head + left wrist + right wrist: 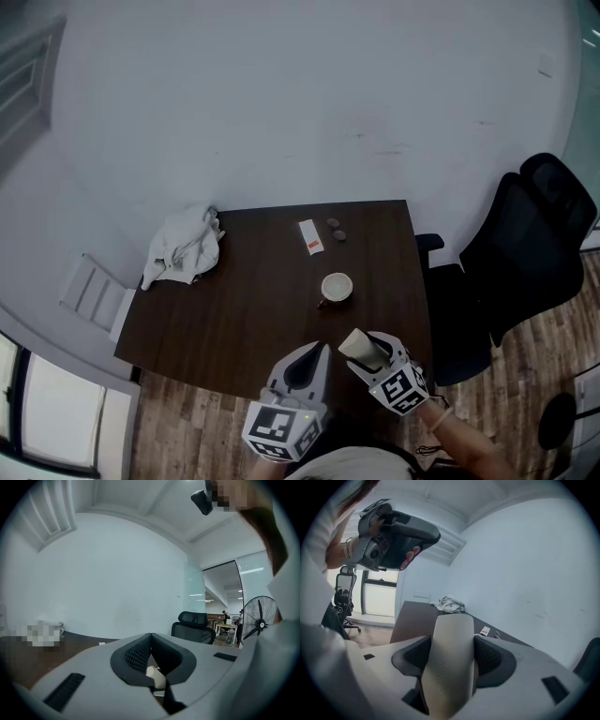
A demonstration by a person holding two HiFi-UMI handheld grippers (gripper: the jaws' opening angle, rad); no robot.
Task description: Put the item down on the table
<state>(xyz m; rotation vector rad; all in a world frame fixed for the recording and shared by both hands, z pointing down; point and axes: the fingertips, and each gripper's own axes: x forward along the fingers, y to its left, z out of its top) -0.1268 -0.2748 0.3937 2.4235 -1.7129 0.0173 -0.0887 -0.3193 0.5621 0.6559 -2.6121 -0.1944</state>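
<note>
A long beige item [354,343] [450,658] with a rounded end sticks out between the pads of my right gripper [362,347] [452,641], which is shut on it from both sides. The item hangs over the near right part of the dark brown table [244,309]. My left gripper [315,354] [150,635] is beside it on the left, over the table's near edge. Its tips meet and hold nothing. The right gripper view also shows the left gripper [393,531] up at the left, in a hand.
A brown mug [336,287] stands just beyond the grippers. Farther back lie a white packet [310,236] with red print and two small round things [335,229]. A crumpled white cloth [186,246] sits at the far left corner. A black office chair [525,253] stands right of the table.
</note>
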